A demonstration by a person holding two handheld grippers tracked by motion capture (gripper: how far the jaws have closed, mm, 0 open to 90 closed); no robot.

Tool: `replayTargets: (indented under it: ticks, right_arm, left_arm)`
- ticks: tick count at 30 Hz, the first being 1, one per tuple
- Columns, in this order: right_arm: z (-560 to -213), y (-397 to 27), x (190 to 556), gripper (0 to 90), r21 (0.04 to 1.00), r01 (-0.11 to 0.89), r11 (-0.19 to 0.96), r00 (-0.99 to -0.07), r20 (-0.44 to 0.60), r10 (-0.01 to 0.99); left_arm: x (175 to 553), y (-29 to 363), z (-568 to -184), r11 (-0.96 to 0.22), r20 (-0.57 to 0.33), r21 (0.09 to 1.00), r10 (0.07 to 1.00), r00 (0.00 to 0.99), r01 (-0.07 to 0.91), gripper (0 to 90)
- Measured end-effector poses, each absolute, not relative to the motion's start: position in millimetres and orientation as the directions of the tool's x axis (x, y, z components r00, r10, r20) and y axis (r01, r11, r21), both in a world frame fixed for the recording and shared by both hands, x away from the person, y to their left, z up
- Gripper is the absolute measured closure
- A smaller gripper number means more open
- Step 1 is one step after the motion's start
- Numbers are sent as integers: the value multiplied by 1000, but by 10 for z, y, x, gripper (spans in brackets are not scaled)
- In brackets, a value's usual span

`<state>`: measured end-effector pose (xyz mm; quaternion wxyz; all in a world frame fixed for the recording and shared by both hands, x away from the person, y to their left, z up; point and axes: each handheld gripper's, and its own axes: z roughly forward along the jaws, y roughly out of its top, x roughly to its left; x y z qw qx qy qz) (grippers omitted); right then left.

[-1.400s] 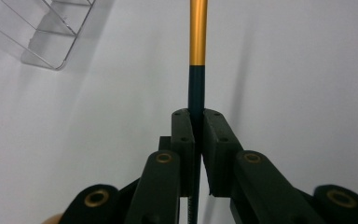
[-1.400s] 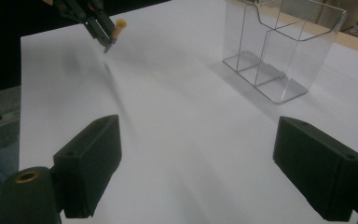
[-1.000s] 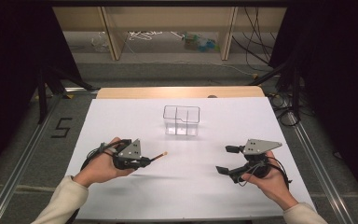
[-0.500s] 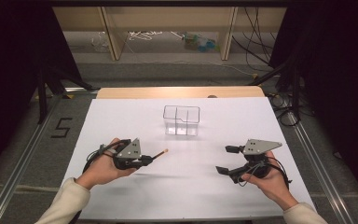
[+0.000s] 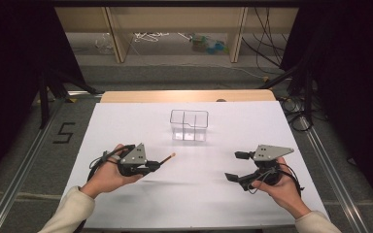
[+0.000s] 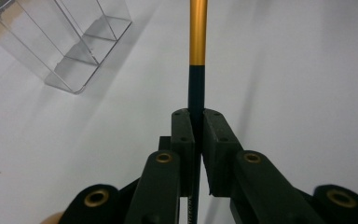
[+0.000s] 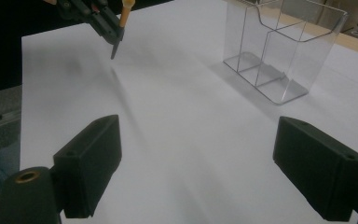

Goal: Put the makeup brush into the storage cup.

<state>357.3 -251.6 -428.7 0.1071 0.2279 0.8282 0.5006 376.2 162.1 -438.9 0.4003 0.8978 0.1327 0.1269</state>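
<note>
A thin pencil-like stick point(image 5: 167, 158), dark at the held end and orange-gold farther out, pokes from my left gripper point(image 5: 154, 165), which is shut on it at the table's left front. In the left gripper view the stick point(image 6: 198, 32) runs straight up from between the pressed pads of the left gripper point(image 6: 198, 122). My right gripper point(image 5: 233, 167) rests at the right front, open, with nothing between its jaws. The right gripper view shows the right gripper's point(image 7: 205, 168) wide-apart jaws over bare table, with the left gripper point(image 7: 103, 21) and stick point(image 7: 125, 14) far off. A clear divided holder point(image 5: 189, 125) stands mid-table.
The white tabletop point(image 5: 199, 204) has a wooden strip along its far edge. The clear holder point(image 6: 65, 44) point(image 7: 279, 51) looks empty. Metal rails run along both sides, a "5" mark point(image 5: 63, 132) is on the floor at left, and cables lie beyond the table.
</note>
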Motion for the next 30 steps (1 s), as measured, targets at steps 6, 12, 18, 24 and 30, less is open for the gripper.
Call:
replayTargets:
  ticks: [6, 12, 18, 24, 30]
  right_arm:
    - [-4287, -2514, 3571, 160, 878, 271, 395, -874, 52, 483]
    - [-4287, -2514, 3572, 160, 878, 269, 396, -874, 50, 483]
    - [-4286, -2514, 3571, 160, 878, 269, 395, -875, 52, 481]
    - [-4285, -2507, 3565, 160, 877, 271, 397, -876, 54, 480]
    - [-4280, -2511, 3564, 160, 871, 275, 406, -874, 51, 482]
  left_arm:
    - [3758, 1623, -4394, -624, 113, 769, 349, 930, 141, 828]
    - [3762, 1634, -4389, -613, 113, 777, 358, 927, 142, 829]
    - [3756, 1624, -4399, -591, 100, 792, 370, 924, 150, 829]
    - [3761, 1630, -4400, -583, 110, 799, 378, 919, 144, 829]
    - [3758, 1627, -4403, -557, 90, 815, 397, 913, 162, 829]
